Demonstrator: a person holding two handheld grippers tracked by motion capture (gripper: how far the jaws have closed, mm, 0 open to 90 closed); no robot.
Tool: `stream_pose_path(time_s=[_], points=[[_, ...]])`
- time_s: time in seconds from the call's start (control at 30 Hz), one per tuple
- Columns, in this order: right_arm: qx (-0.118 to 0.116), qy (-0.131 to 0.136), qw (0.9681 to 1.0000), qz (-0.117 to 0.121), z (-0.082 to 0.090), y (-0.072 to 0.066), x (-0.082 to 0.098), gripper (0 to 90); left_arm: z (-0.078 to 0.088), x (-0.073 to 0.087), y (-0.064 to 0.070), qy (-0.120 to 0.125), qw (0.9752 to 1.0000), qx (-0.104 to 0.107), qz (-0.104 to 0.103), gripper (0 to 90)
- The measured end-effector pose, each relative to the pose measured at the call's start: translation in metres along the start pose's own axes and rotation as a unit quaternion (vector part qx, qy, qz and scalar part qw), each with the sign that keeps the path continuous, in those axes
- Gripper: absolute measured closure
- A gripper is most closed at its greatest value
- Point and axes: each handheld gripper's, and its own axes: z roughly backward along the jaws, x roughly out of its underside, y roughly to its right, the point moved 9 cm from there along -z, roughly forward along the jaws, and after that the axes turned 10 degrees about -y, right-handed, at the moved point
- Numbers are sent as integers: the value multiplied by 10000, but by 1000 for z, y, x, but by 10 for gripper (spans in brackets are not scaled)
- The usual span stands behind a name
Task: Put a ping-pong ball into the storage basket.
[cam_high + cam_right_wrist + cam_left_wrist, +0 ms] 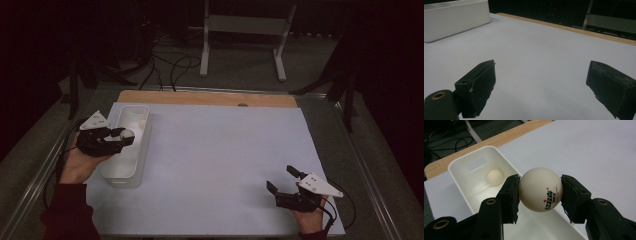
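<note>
The left gripper (540,190) has its jaws clamped on a ball (540,189), held above the white bin (111,176) where another ball (495,177) already lies. The step looks like the drop-off: next, the jaws likely need only part over the bin. The right gripper (285,179) rests open, empty, on the counter (215,150).

From above I can't read the ball (127,134); it's too small. In my left gripper view the bin's (459,162) near end runs off the bottom edge, and the pads (510,195) cover the ball's sides.
</note>
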Motion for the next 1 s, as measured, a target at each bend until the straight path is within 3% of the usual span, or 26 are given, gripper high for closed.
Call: stream_pose_path(time_s=[0.8, 0.83, 0.93, 1.0], points=[[2, 12, 10000, -4, 0, 0, -1, 85, 3, 9, -9, -12, 9996, -167, 210, 502], [2, 15, 10000, 3, 0, 0, -1, 85, 3, 9, -10, 14, 9993, -244, 278, 459], [9, 19, 10000, 14, 0, 0, -1, 85, 1, 9, -15, -94, 9979, -370, 530, 104], [6, 16, 10000, 3, 0, 0, -1, 85, -1, 10, -14, -134, 9981, -318, 514, 39]])
